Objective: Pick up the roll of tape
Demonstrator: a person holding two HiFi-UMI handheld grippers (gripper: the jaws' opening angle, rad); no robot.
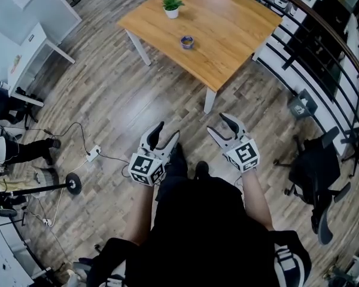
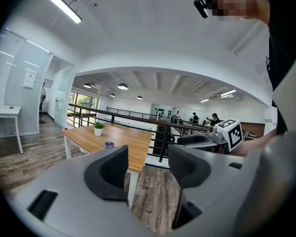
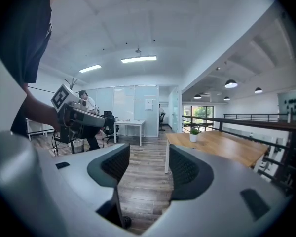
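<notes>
Roll of tape (image 1: 187,42) on table (image 1: 239,34), near potted plant (image 1: 172,6).

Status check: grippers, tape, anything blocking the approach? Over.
Left gripper and right gripper both open, empty, short of the table. Roll of tape on the tabletop, untouched. Only a potted plant nearby, apart from it.

Showing no readable words, numbers or brand names anywhere. Bearing only black-and-white square marker patterns: the left cube (image 1: 146,169) behind the left gripper (image 1: 169,130), the right cube (image 1: 244,154) behind the right gripper (image 1: 217,123). Hanging far ahead of the right gripper, a paper notice (image 3: 148,104), too small for reading.
</notes>
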